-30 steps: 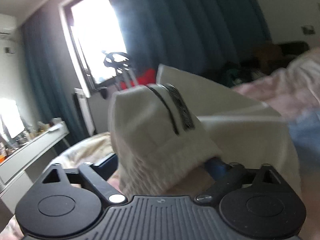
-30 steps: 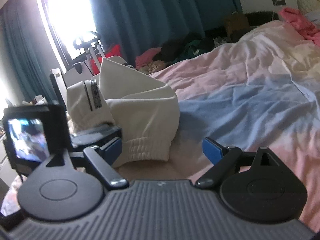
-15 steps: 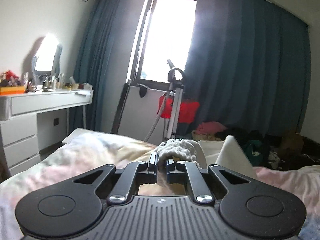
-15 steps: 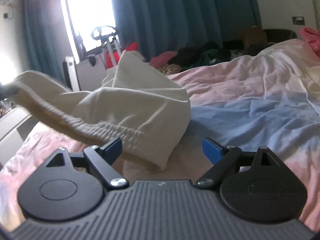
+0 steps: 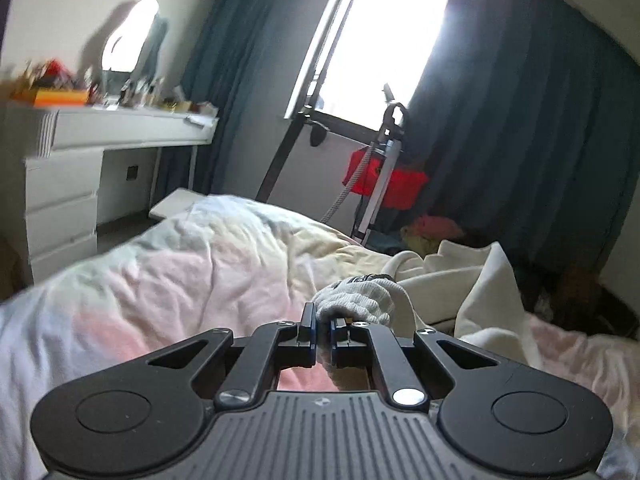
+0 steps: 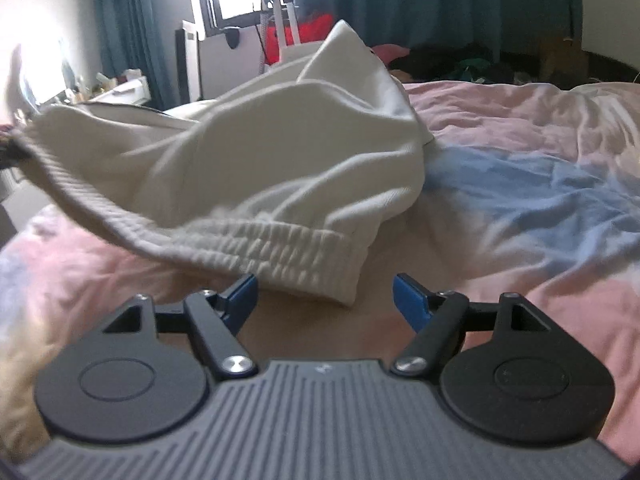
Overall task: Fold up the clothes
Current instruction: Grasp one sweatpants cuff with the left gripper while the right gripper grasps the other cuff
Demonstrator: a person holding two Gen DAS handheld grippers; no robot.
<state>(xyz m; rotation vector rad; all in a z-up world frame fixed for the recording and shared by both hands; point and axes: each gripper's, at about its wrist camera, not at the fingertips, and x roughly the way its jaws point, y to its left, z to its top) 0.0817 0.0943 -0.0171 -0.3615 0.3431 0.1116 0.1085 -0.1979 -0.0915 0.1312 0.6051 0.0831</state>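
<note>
A cream sweatshirt (image 6: 280, 152) with a ribbed hem lies bunched on the bed. In the left wrist view my left gripper (image 5: 323, 334) is shut on the ribbed hem (image 5: 356, 300) and holds it off the bed, with the rest of the sweatshirt (image 5: 476, 280) trailing to the right. In the right wrist view my right gripper (image 6: 325, 300) is open and empty, just in front of the hem's lower corner (image 6: 320, 264). The hem stretches up to the left edge of that view.
The bed has a rumpled pink, blue and cream duvet (image 6: 520, 184). A white dresser (image 5: 80, 168) with clutter stands at the left. A garment steamer with a red part (image 5: 384, 176), dark teal curtains (image 5: 520, 140) and a bright window are beyond the bed's end.
My left gripper closed on the hem and pulled it out to the left, stretching the sweatshirt. My right gripper stayed open and came closer to the hem's corner.
</note>
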